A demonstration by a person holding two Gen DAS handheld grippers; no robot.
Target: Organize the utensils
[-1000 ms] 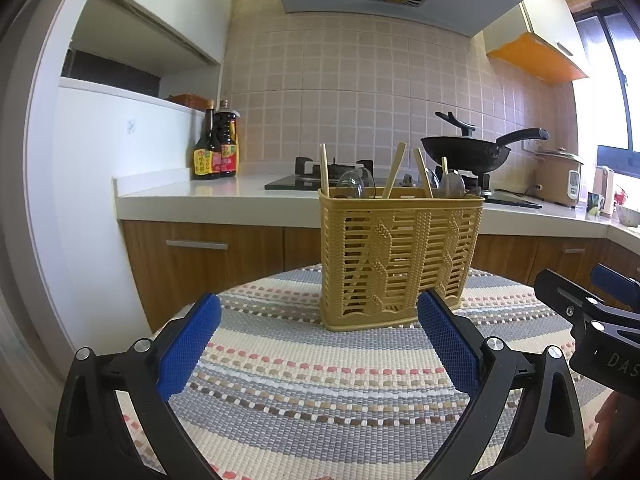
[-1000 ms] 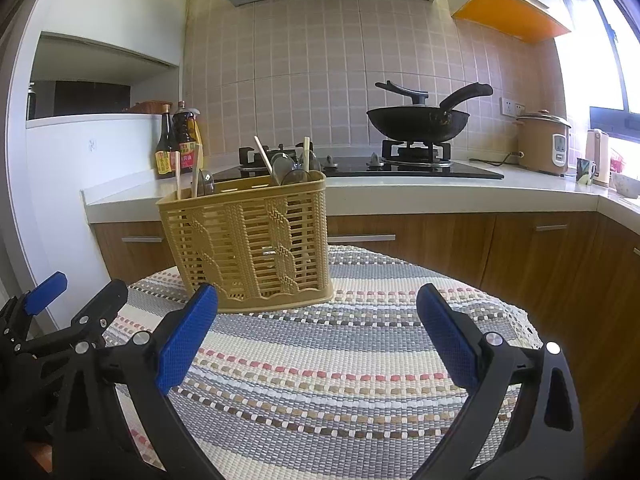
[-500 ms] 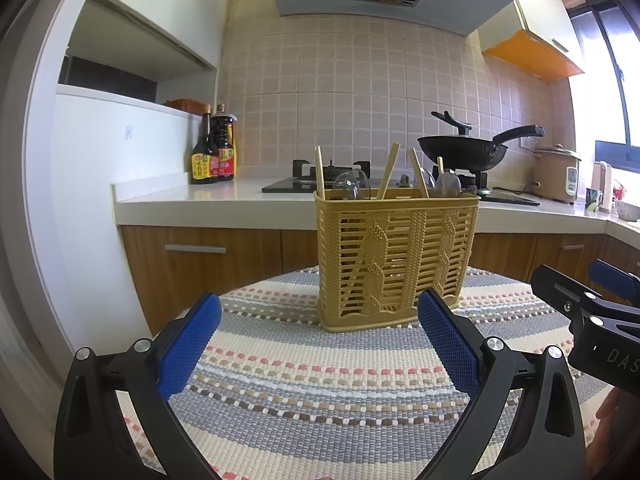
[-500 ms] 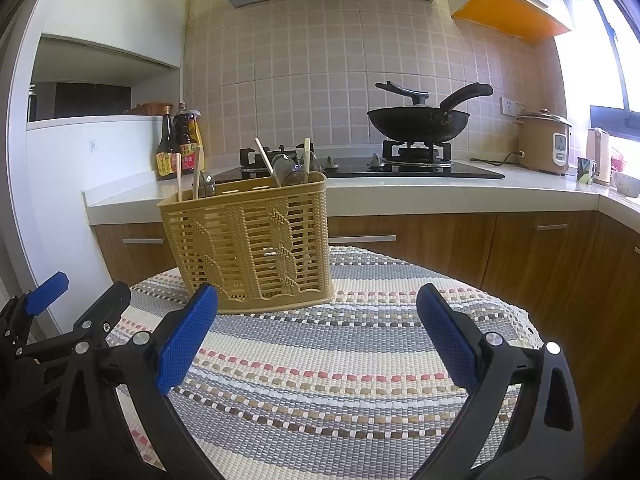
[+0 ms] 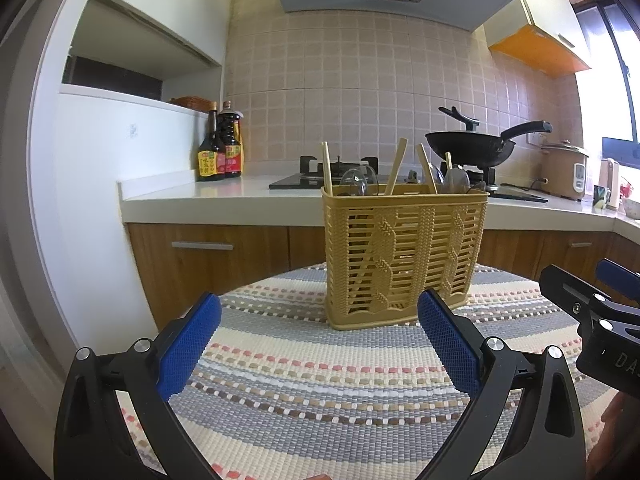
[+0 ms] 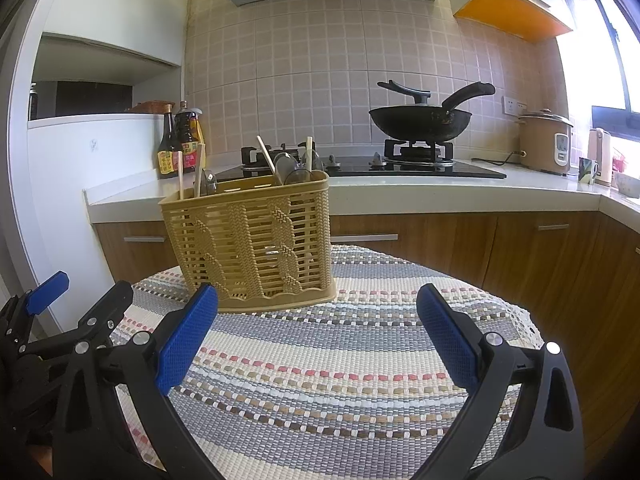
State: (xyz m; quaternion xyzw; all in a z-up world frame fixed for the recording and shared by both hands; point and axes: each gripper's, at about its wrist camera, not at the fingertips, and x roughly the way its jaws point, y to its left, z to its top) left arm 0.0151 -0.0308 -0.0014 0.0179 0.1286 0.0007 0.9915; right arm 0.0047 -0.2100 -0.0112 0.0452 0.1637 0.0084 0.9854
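— Since a second ago, little has shifted: in the left wrist view the utensil basket [image 5: 404, 256] sits a touch further right in frame, and the right wrist view is all but unchanged.

— Where does it stand against the tongs?

— Upright on the striped table mat [image 5: 320, 380], ahead of both. From the left gripper [image 5: 319, 344] it lies beyond the fingertips, nearer the right-hand blue pad [image 5: 448, 344]. From the right gripper [image 6: 318, 340] it is ahead and off to the left, its base just behind the left-hand pad [image 6: 186, 340].

— And the tongs themselves?

— Both released, jaws spread wide, nothing between the pads.

— What does one view give that the other doesn't?

— The left view faces the basket's long side squarely, with chopsticks [image 5: 396, 166] and spoons [image 5: 456, 178] poking above the rim, and the right gripper's tip at its right edge. The right view takes the basket at a corner and shows the mat's far lace edge, the wok [image 6: 420, 118] on the stove, and the left gripper low at the left.
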